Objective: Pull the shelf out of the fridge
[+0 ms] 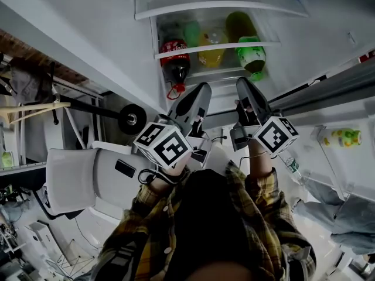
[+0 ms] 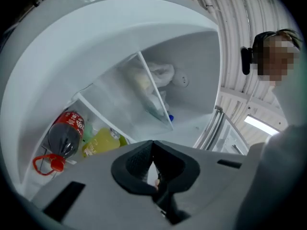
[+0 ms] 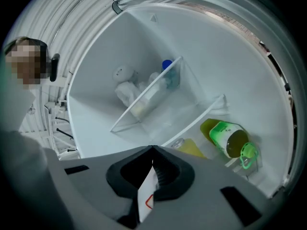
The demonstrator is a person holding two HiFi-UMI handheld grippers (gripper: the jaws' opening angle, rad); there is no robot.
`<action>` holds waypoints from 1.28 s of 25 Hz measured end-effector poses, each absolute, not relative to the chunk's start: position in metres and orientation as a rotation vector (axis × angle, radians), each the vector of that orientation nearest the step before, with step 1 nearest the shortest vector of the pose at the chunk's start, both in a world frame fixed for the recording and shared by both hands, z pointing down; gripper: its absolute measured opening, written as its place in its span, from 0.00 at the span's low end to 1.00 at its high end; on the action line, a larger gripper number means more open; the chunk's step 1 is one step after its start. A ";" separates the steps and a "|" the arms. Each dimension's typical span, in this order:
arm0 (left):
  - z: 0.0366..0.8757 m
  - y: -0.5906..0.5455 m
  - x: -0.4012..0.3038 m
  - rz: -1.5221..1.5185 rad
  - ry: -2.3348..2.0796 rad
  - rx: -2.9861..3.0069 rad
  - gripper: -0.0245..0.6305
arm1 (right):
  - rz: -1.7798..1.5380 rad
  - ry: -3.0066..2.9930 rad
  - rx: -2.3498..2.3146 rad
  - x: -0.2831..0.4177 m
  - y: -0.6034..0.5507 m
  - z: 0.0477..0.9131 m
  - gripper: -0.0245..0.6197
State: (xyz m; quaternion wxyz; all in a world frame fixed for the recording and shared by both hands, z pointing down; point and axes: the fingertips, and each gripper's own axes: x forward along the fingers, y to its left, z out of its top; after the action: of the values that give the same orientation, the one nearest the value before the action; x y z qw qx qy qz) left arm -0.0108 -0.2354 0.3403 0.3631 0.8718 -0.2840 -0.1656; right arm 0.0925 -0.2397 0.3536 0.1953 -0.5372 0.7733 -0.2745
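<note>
The jaws of the left gripper are pressed together with nothing between them. The jaws of the right gripper also meet at their tips, and in the hollow behind those tips one white slip with a red mark shows. Both grippers point level into the open fridge and touch nothing. Two clear shelves sit inside it, apart from both grippers: the upper shelf carries some pale things and one blue cap, and the lower shelf is just beside the bottles. Three bottles lie on their sides with the caps toward the grippers: one cola bottle with a red cap, one yellow bottle, and one green-labelled bottle with a green cap. A greenish shape behind the cola bottle is unclear.
</note>
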 end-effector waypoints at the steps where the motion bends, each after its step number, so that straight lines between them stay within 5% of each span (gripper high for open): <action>1: 0.342 -0.237 -0.010 -0.423 -0.738 2.237 0.04 | -0.771 2.173 -1.506 0.093 -0.243 0.354 0.07; 27: 0.394 -0.297 0.045 -0.558 -0.882 1.928 0.05 | -0.807 2.492 -1.318 0.105 -0.239 0.367 0.07; 32: 0.388 -0.312 0.046 -0.592 -0.887 1.910 0.15 | -0.794 2.524 -1.314 0.108 -0.231 0.367 0.07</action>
State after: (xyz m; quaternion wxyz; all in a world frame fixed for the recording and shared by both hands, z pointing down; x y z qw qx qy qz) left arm 0.0458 -0.3118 0.3882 0.4593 0.7755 -0.3602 -0.2405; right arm 0.1083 -0.2306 0.3673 0.0935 -0.4429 0.8506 -0.2675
